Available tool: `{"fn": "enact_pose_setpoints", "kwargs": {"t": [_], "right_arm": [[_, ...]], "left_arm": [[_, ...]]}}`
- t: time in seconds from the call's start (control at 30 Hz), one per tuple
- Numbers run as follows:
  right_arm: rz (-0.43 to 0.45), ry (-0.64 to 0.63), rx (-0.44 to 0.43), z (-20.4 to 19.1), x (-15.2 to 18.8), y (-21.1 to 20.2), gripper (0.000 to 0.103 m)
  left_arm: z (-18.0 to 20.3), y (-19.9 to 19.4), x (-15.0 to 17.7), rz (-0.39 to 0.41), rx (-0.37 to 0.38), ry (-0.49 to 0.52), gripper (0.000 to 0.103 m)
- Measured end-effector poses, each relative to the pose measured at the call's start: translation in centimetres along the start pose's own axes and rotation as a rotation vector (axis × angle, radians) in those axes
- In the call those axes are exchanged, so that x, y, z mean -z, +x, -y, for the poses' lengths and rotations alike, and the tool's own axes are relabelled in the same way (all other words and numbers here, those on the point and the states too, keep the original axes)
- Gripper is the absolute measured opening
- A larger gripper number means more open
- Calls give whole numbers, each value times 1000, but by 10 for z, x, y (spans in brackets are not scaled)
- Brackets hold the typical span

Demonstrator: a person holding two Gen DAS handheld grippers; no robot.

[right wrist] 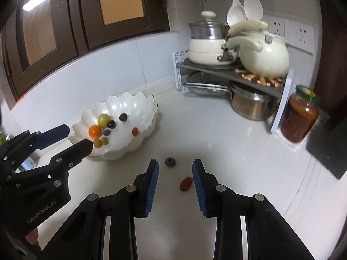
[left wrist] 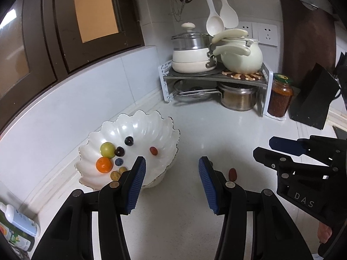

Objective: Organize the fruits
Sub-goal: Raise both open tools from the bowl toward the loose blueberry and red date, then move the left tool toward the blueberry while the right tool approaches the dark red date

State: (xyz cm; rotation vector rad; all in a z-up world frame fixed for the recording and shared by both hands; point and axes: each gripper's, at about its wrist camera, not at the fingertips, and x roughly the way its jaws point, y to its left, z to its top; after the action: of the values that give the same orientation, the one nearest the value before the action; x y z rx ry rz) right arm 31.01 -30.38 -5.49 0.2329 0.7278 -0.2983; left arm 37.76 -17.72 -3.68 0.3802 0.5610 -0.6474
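Seen: white table, shell-shaped bowl (left wrist: 130, 130) near the back-left wall edge, holding an orange (left wrist: 104, 165), a green fruit (left wrist: 107, 149), dark berries and a red date (left wrist: 153, 151). Left loose on the table nearer the front: a second date (right wrist: 185, 183) and a blueberry (right wrist: 170, 161).

Left hand-held gripper (left wrist: 172, 183) held partly open, empty, over bare table beside the bowl. Right hand-held gripper (right wrist: 175, 186) held narrower but still parted, gripping nothing; loose date lay just inside its right pad, blueberry beyond the tips.

Likely risks: closing off-centre could have nudged the small date sideways or rolled it away; the round blueberry could have been knocked toward the bowl's foot or squashed by the ribbed pads.

Shown only from the right wrist: the loose blueberry, hidden from the left wrist. Shown only from the left wrist: bottles (left wrist: 19, 227) at the front-left corner.
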Motion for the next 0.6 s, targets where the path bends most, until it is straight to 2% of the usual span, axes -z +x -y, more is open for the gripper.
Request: {"fn": "enact_pose_setpoints", "kwargs": {"t": [0.4,0.6], "right_arm": [[-8,52,11,4,21,13,34],[-17,77,48,6,28,21,34]], "left_arm": [[10,16,14,7,54,74,50],[13,30,18,10,85,116,49]]}}
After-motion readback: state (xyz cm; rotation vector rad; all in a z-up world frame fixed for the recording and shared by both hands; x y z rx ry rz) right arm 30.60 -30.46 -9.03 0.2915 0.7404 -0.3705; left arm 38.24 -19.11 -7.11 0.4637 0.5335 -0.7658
